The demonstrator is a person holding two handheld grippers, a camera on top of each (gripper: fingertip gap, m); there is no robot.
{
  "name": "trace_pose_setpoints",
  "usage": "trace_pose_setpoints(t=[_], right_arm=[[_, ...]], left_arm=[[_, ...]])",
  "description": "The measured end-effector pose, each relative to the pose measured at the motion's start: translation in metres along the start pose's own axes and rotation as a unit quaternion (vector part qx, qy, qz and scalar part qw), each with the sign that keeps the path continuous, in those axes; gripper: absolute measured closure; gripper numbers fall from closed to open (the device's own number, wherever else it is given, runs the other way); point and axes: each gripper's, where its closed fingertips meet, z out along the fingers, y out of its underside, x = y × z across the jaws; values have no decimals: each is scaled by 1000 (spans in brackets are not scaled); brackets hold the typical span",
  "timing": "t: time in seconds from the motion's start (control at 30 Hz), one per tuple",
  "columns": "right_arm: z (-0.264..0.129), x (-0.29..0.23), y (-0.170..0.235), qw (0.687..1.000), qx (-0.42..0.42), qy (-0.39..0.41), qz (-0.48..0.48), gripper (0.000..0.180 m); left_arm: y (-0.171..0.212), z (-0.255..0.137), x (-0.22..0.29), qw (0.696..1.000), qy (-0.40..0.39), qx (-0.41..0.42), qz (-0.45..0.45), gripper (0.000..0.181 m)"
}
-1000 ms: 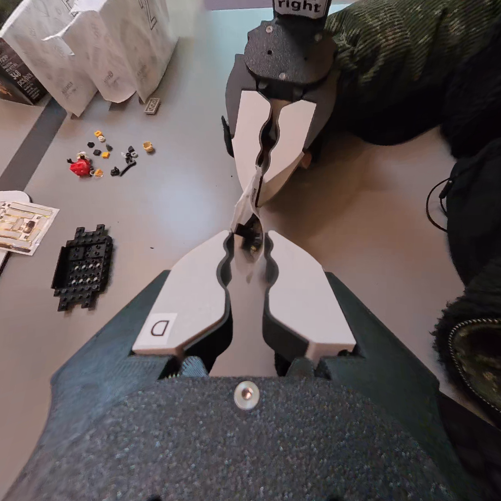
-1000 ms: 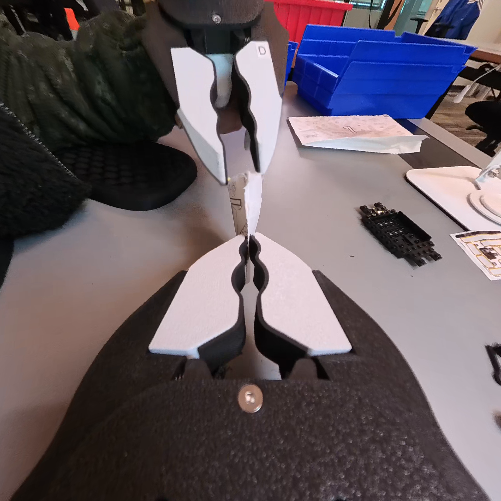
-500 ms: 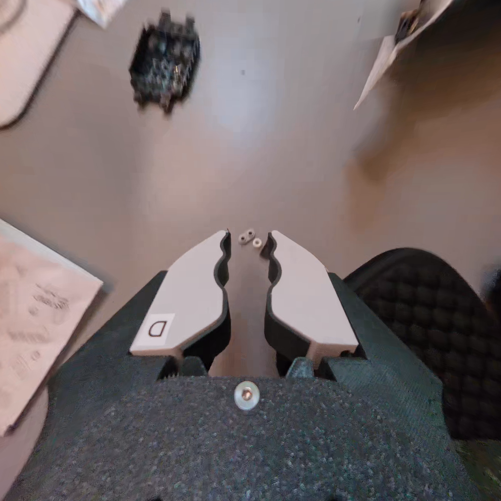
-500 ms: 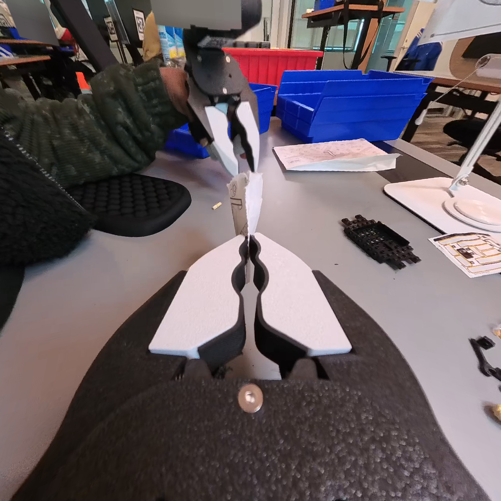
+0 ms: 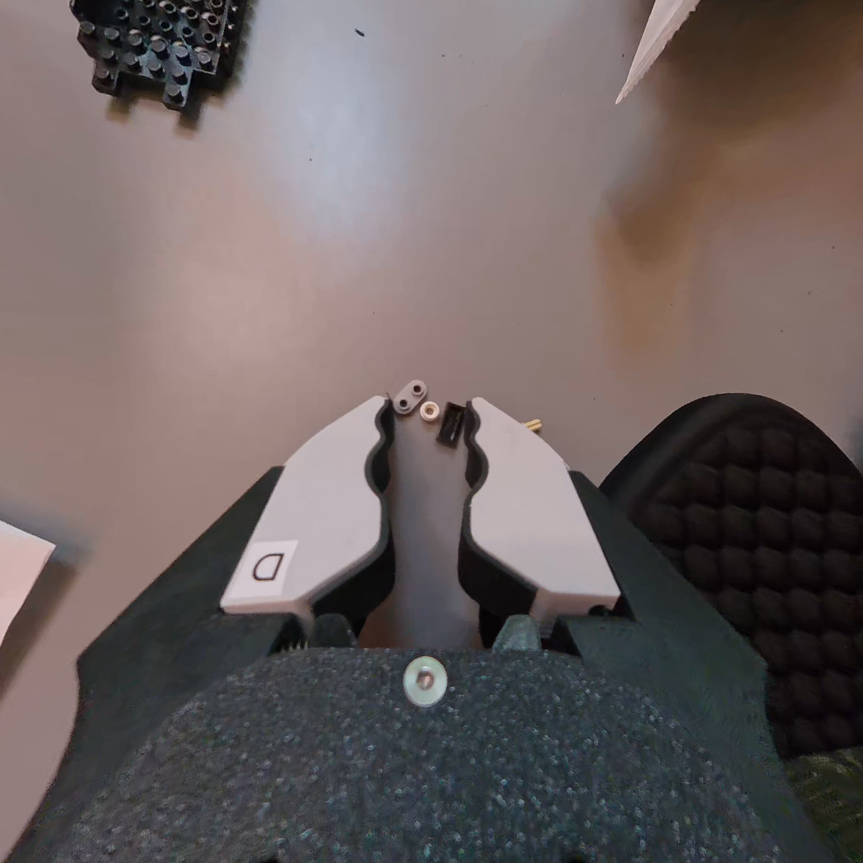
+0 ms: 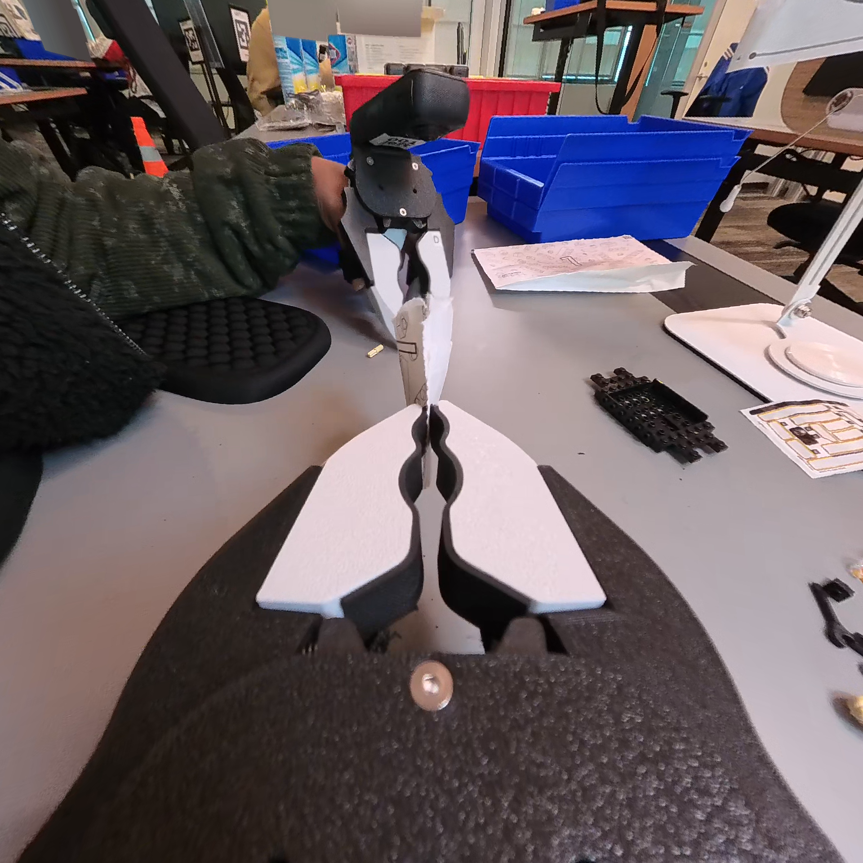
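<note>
The right claw (image 6: pixel 428 407) is clenched on a torn white paper packet (image 6: pixel 425 355), which stands up from its tips; the lower edge of the packet is hidden between the fingers, and what it holds cannot be made out. In that view the packet covers the tips of the left claw (image 6: pixel 411 299), so its contact with the worktop (image 6: pixel 513 373) cannot be judged from there.

In its own view the left claw (image 5: pixel 427 408) is released, fingers spread, pointing down at the worktop. Between its tips lie three small pieces: a grey two-hole plate (image 5: pixel 411 390), a pale round stud (image 5: pixel 429 411) and a small black brick (image 5: pixel 451 424). The brick lies just beside the right-hand finger; touching or not cannot be told. A gold pin (image 5: pixel 533 425) peeks out beyond that finger, mostly hidden.

Farther out, a black studded plate (image 5: pixel 159 46) is cut off by the top edge, a corner of the packet (image 5: pixel 654 46) enters at upper right, and a black textured pad (image 5: pixel 756 560) lies at right, partly behind the claw body.
</note>
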Motion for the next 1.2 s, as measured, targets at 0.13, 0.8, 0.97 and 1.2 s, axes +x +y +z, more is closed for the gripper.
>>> trace_pose_setpoints(t=[0.13,0.8,0.97,1.2], right_arm=[[0,0,1,1000,-2,0,-1,180],[4,-4,9,1000,-25,-5,-6,180],[4,-3,10,1000,-28,-5,-6,180],[8,-5,15,999,-44,-4,-15,180]], left_arm=[[1,1,3,1000,12,-2,5,172],[-15,-2,-4,999,-27,11,-25,156],[-9,9,-4,999,-24,-19,-36,172],[-87,-8,42,989,12,132,63,174]])
